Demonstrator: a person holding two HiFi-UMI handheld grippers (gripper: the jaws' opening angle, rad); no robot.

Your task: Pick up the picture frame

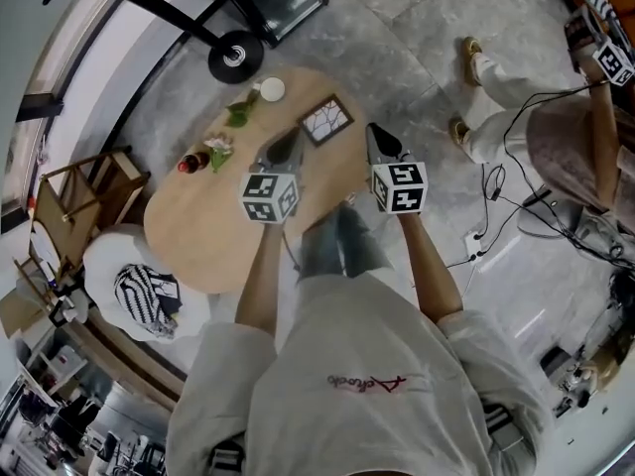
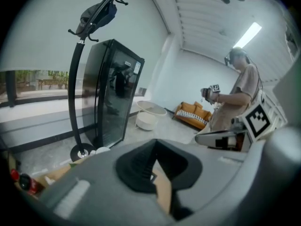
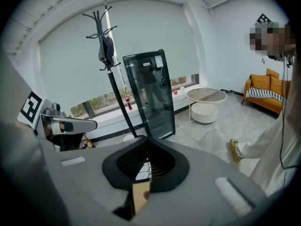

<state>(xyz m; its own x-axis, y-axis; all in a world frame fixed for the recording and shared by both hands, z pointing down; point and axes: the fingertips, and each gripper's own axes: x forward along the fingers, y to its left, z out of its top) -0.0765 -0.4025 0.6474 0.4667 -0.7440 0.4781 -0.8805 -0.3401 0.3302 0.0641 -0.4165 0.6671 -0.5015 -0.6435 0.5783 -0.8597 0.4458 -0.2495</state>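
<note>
The left tongs are pressed together, with nothing between the two dark pads. The right tongs are pressed together too, and also hold nothing. Each pair is carried by one hand of the person in the light shirt and points toward the top of the frame, over the counter. The left tongs are above the wood surface, and the right tongs are at its right edge.

The picture frame lies flat on the counter near the upper right edge. In the head view it is between the tips of the two tongs and a little higher than them. Its dark border goes around a pale picture with thin branching lines. Neither pair of tongs holds it.

To the left of the picture frame, a row of small things goes along the upper left edge of the counter: a white cup, a green plant, some flowers and a red bottle.

Further out, the round foot of a coat stand is on the grey floor above the counter, beside a dark glass cabinet. A wooden chair is at the left. Another person is at the upper right.
</note>
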